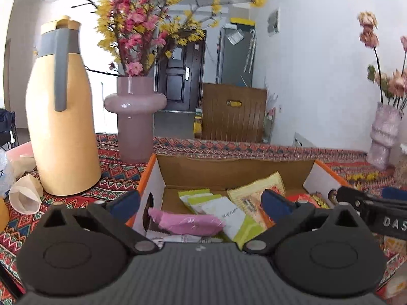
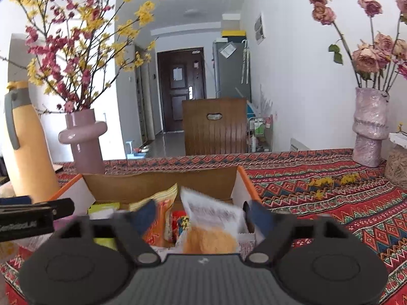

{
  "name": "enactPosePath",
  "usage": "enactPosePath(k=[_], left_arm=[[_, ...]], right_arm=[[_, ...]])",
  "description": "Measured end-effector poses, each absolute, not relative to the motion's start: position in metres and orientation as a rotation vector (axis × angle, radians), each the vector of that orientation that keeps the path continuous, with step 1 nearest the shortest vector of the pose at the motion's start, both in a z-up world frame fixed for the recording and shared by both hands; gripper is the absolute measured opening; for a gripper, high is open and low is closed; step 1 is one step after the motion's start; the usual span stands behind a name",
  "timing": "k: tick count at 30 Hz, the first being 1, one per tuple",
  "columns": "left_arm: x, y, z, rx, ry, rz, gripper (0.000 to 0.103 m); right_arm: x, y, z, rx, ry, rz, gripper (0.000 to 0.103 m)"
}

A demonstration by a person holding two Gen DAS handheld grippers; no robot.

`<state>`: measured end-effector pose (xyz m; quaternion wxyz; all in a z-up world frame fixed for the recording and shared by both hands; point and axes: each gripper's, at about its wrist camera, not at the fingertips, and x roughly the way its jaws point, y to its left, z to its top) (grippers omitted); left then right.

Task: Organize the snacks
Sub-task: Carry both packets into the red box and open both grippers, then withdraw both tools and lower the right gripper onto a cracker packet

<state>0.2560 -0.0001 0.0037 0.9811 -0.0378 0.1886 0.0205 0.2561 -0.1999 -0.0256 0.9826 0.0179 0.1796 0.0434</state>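
An open cardboard box with an orange rim stands on the patterned tablecloth and holds several snack packets. My left gripper is open over the box's left half. A pink packet lies just below it, beside a green-and-white packet and a yellow packet. My right gripper is open over the right half. A blurred white packet with orange contents sits between its blue pads, which do not press on it. An orange-yellow packet leans to its left.
Left of the box stand a tall yellow thermos jug and a pink vase of flowers. A pale vase of dried roses is at the far right. A paper cup lies at the left. A wooden chair back rises beyond the table.
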Motion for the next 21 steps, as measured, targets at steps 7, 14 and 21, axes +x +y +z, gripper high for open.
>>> enactPosePath(k=[7,14,21], left_arm=[[0.257,0.0,0.003,-0.077,0.385,0.054,0.103],[0.251,-0.003,0.016,-0.075,0.381,0.091,0.103],[0.221,0.001,0.04,-0.084,0.391,0.058,0.103]], right_arm=[[0.252,-0.204,-0.025,0.049,0.347,0.066,0.103],[0.253,-0.201,-0.021,0.03,0.343,0.084,0.103],[0.225,-0.203,0.01,0.01,0.289,0.102,0.103]])
